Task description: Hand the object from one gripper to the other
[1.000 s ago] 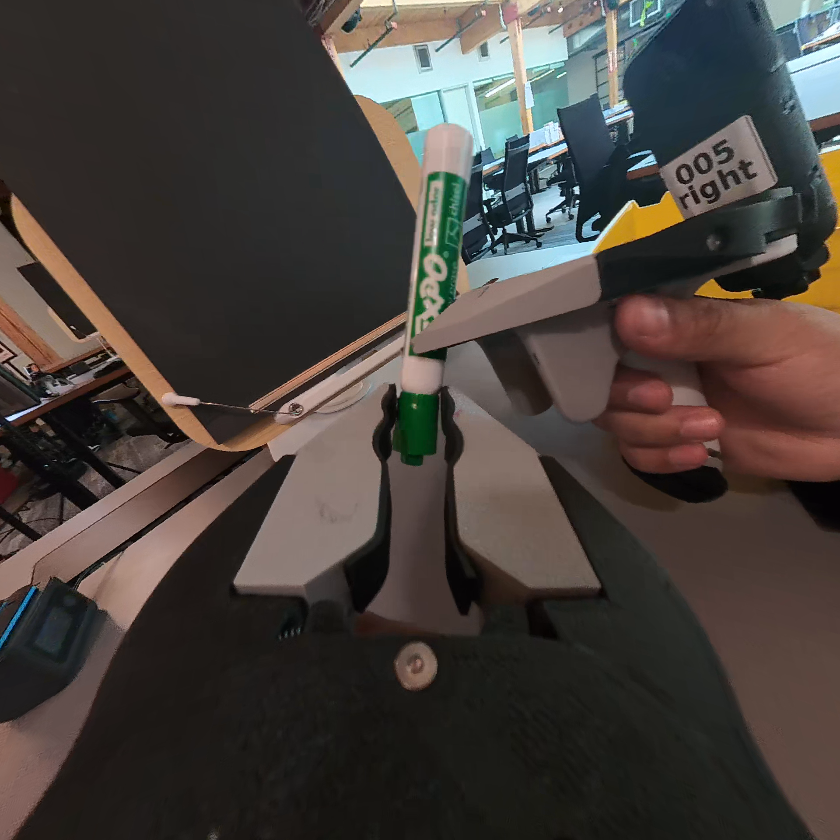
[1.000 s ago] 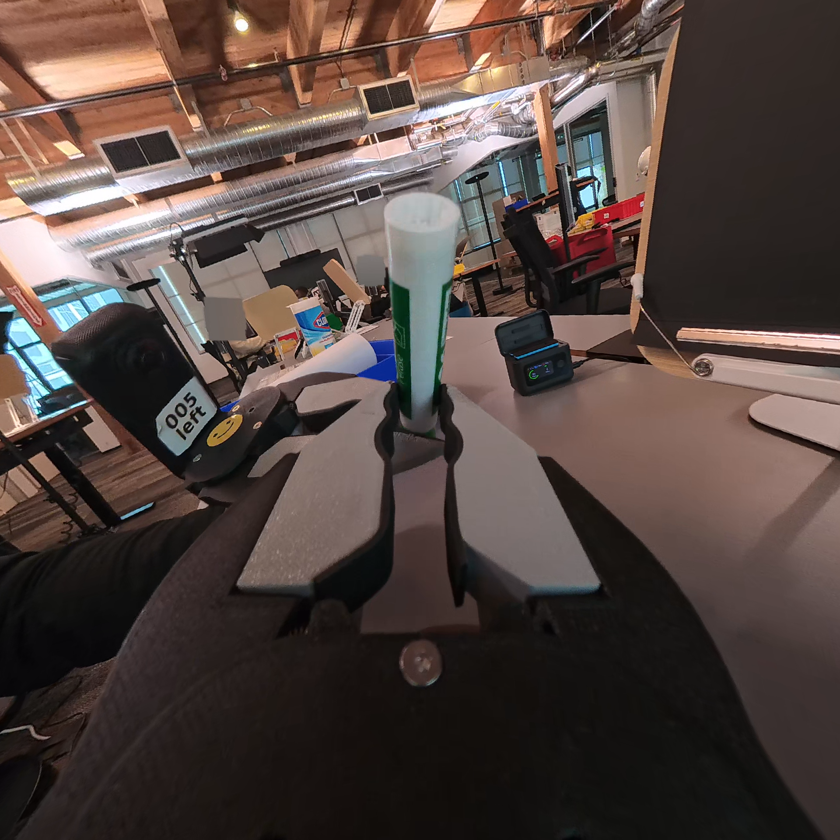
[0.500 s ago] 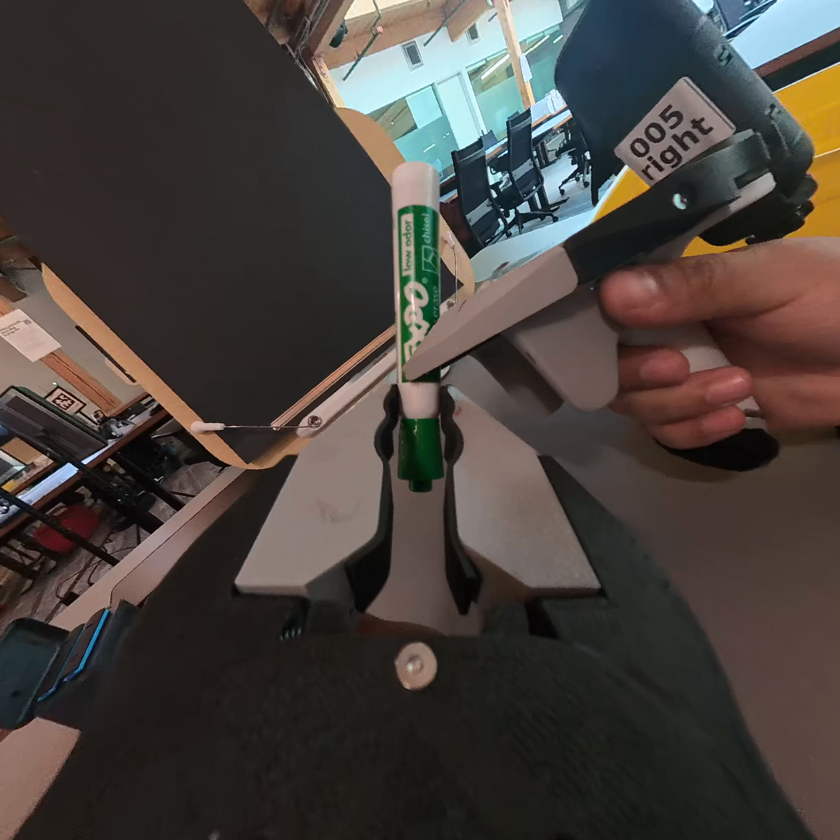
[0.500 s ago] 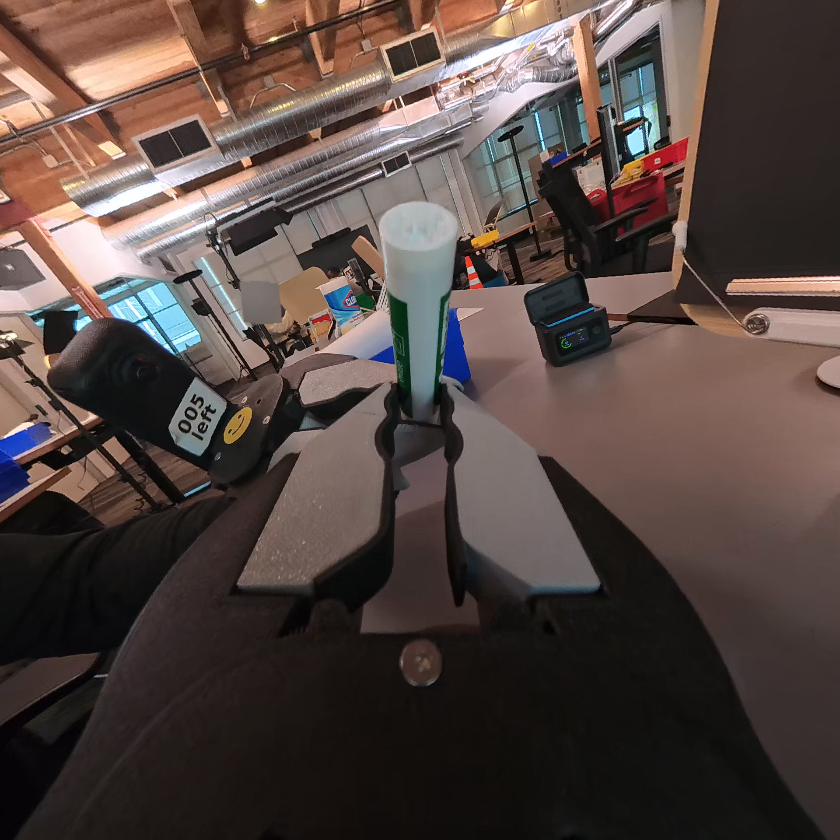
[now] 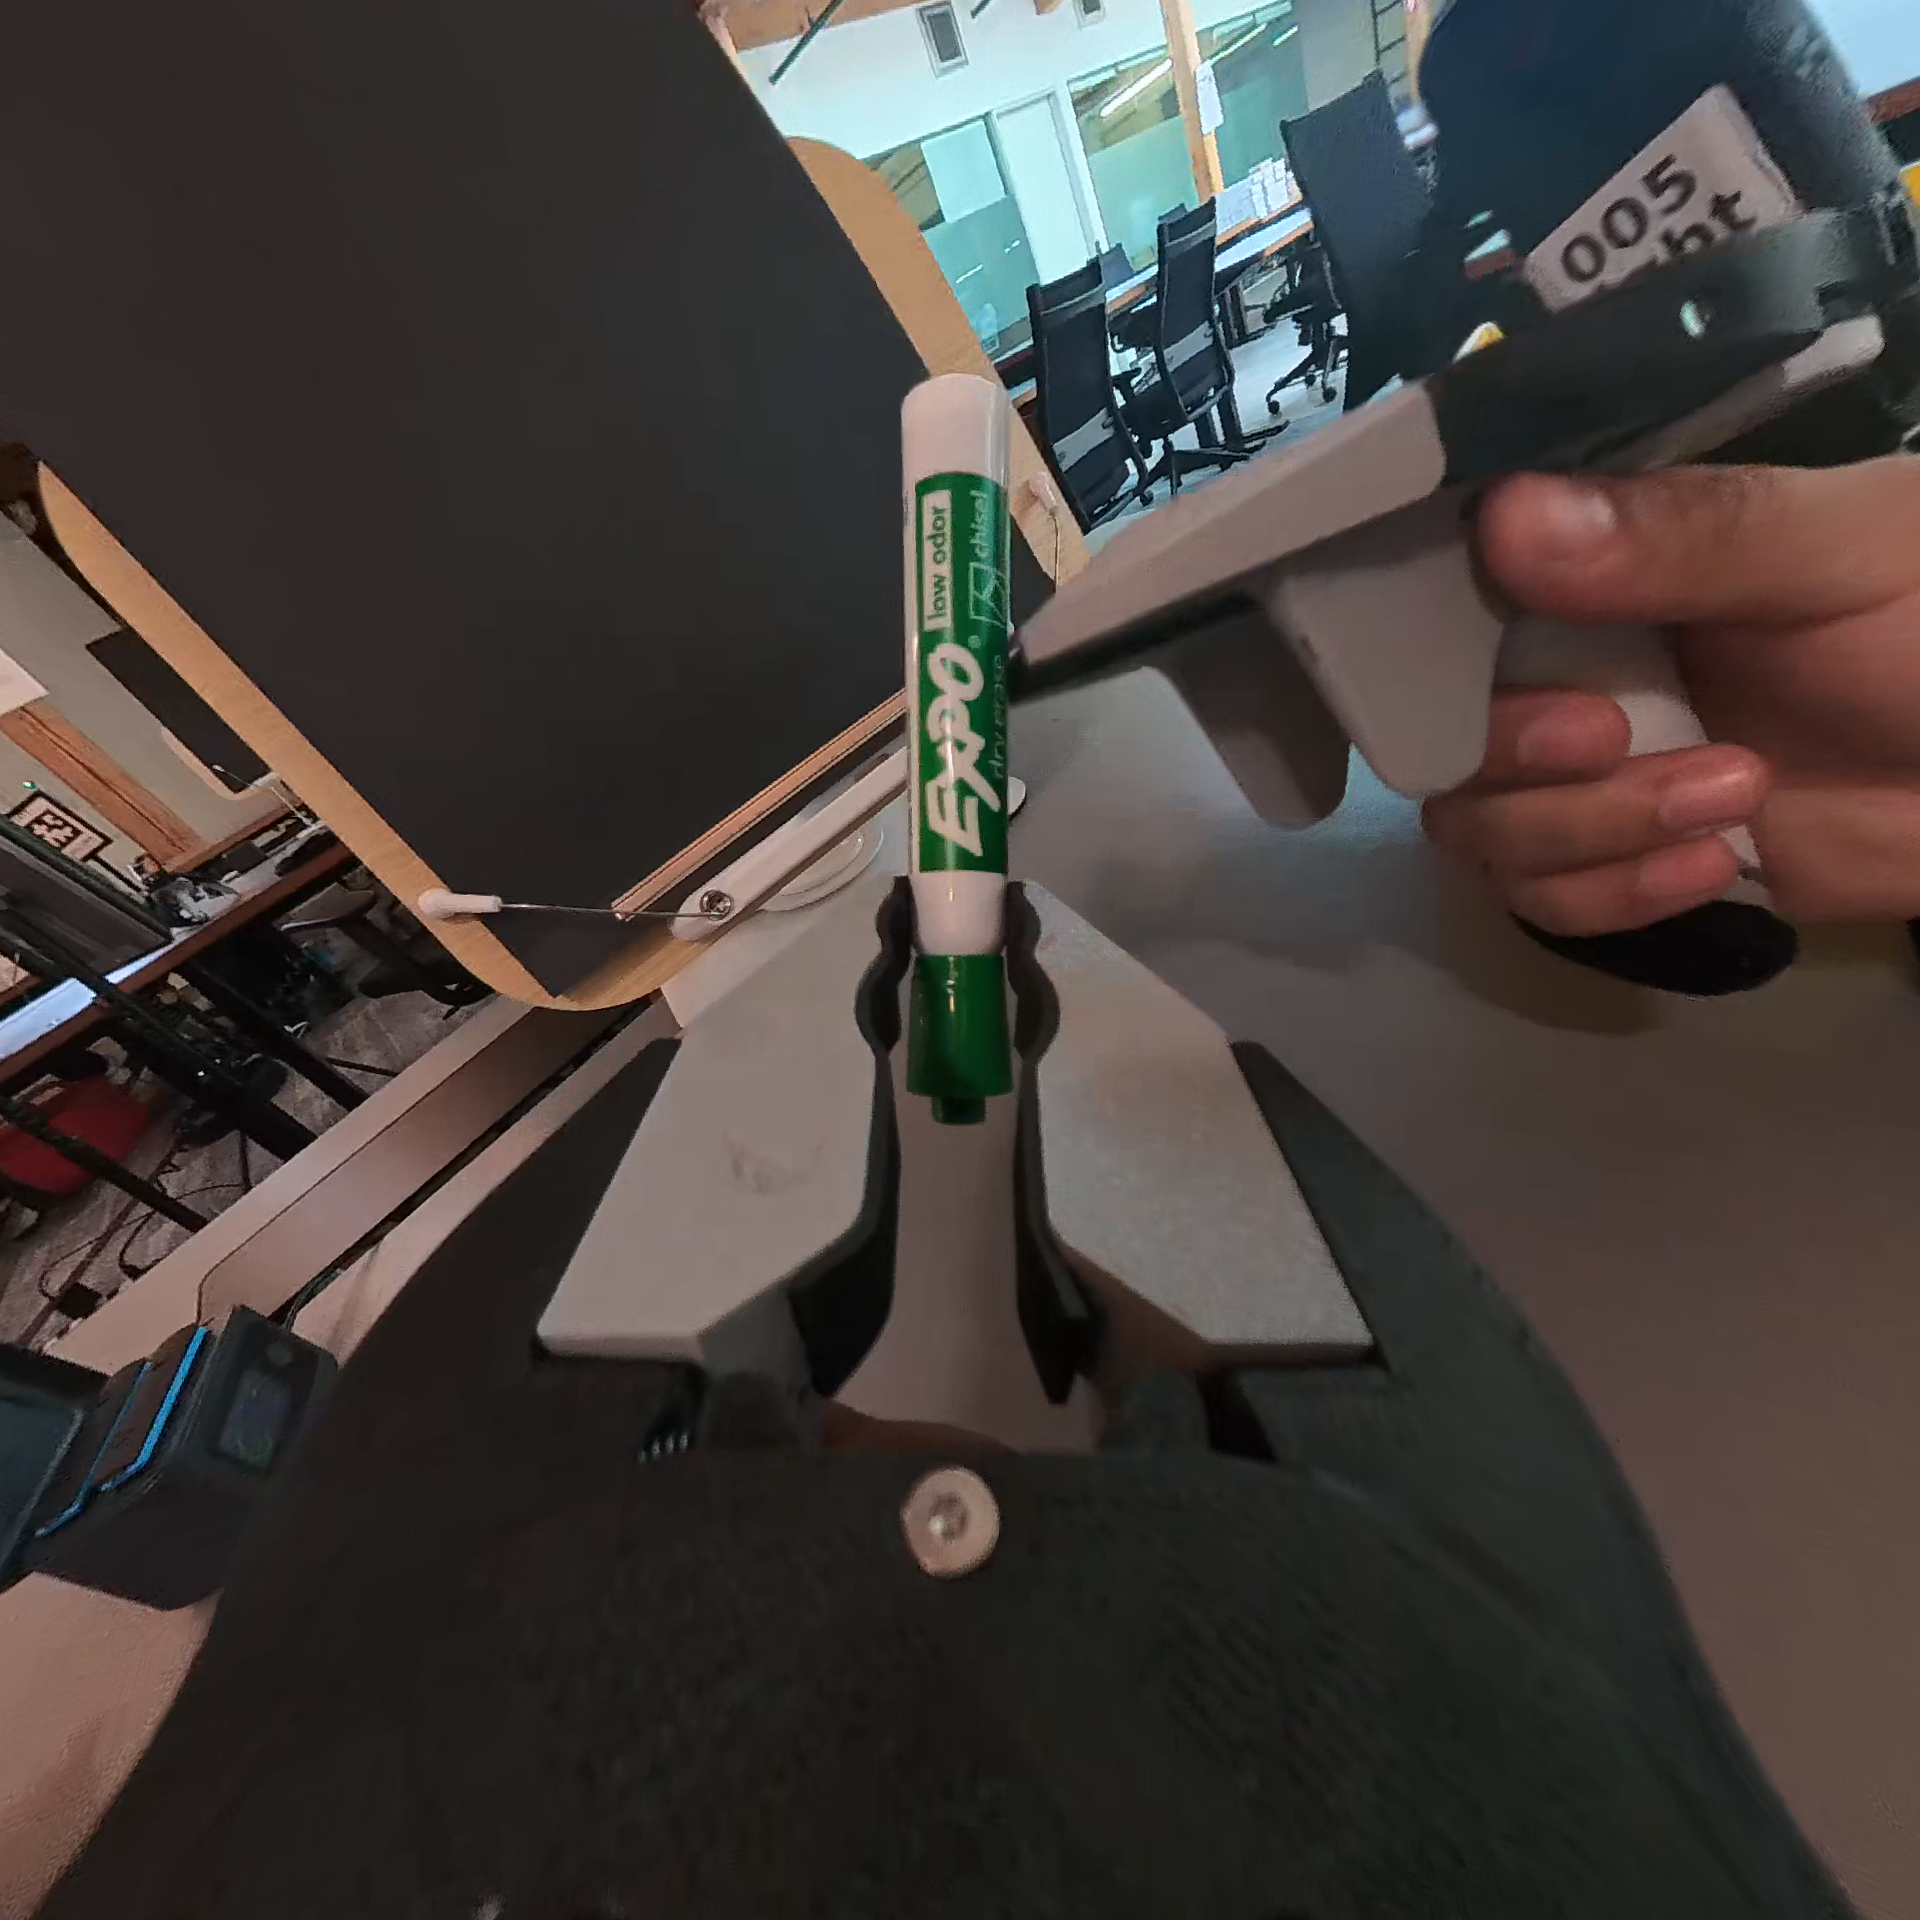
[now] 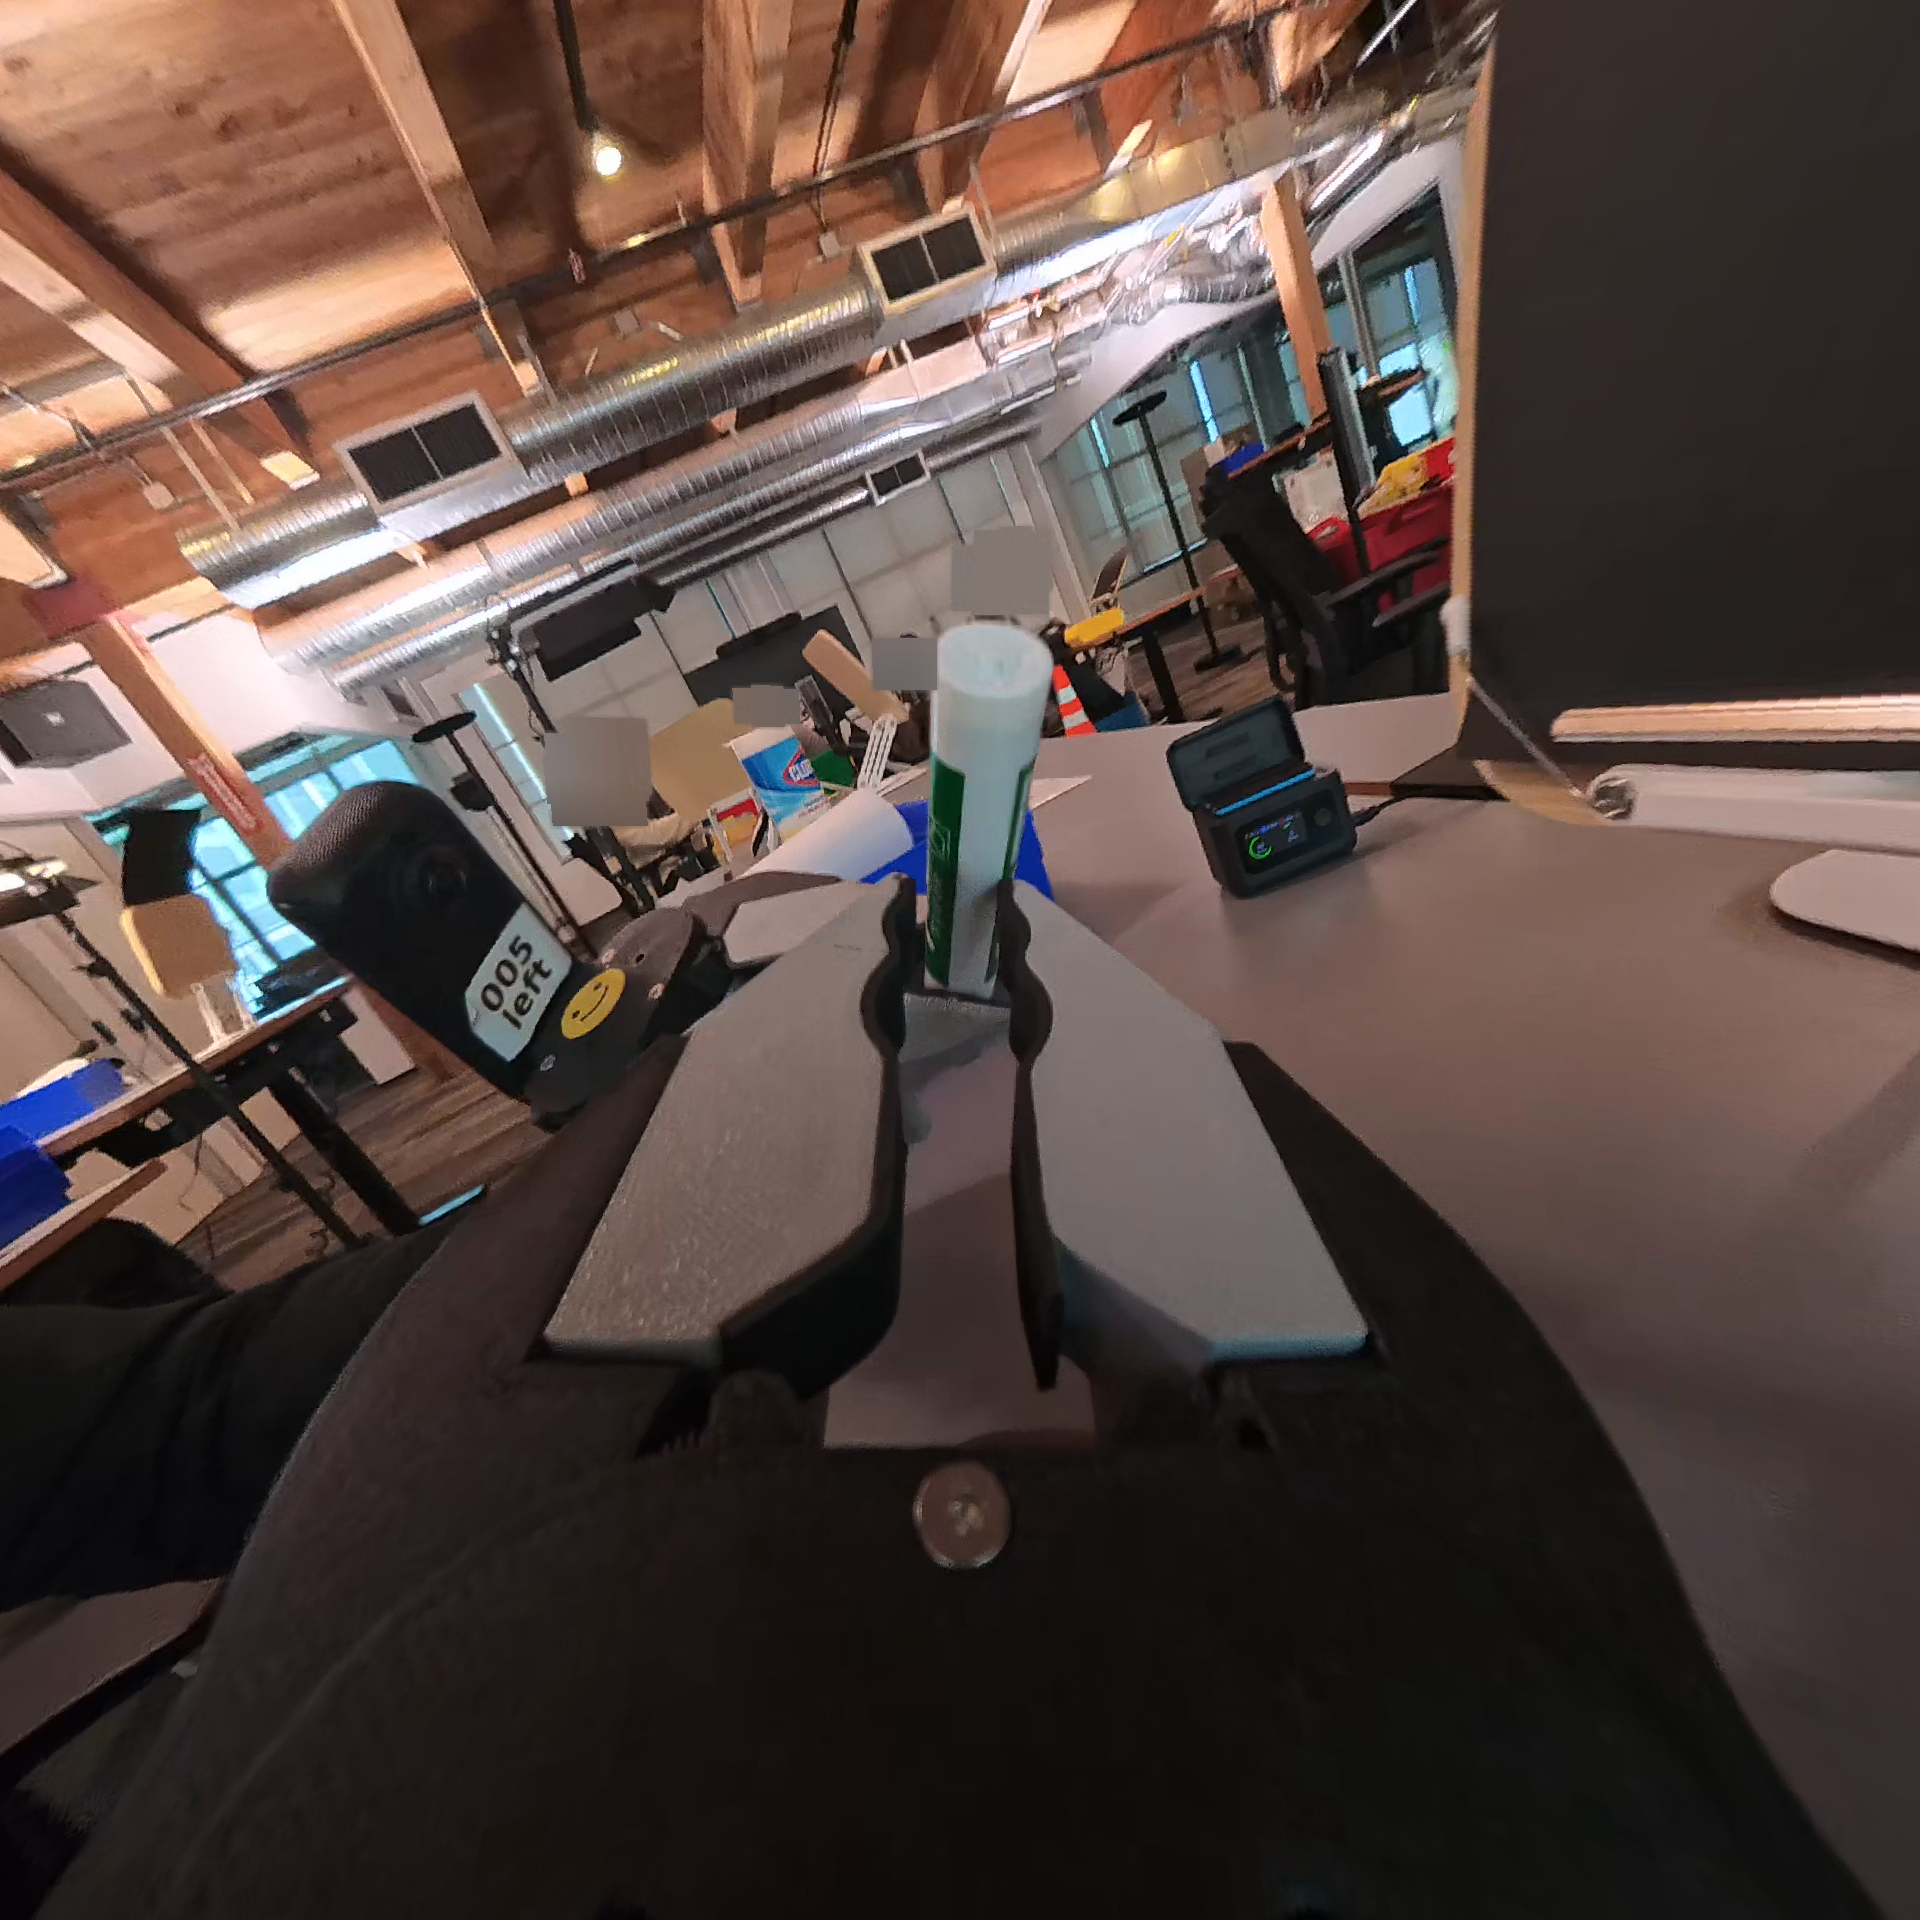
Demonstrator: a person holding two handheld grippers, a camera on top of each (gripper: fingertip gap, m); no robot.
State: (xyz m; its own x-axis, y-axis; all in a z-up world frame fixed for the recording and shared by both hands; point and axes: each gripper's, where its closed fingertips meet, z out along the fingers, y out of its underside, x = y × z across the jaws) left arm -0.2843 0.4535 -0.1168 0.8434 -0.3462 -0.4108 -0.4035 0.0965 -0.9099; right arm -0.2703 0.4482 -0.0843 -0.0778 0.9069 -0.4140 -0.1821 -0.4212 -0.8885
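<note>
Shifted since prior frame: green dry-erase marker [image 5: 956,665] now at right gripper [image 6: 957,940] tips; R grip state indeterminate. Clamped on cap end by left gripper [image 5: 956,961]. Handover step; next: verify R release, withdraw clear.

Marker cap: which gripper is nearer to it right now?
Left. The left gripper is shut on the green cap itself. The right gripper comes in from the right, with its tips higher up at the middle of the marker.

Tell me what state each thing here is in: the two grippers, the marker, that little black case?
marker: capped, upright, cap end clamped.
left gripper: shut on the marker.
right gripper: tips at the marker's barrel; grip unclear.
black case: lid open, screen lit.
</note>
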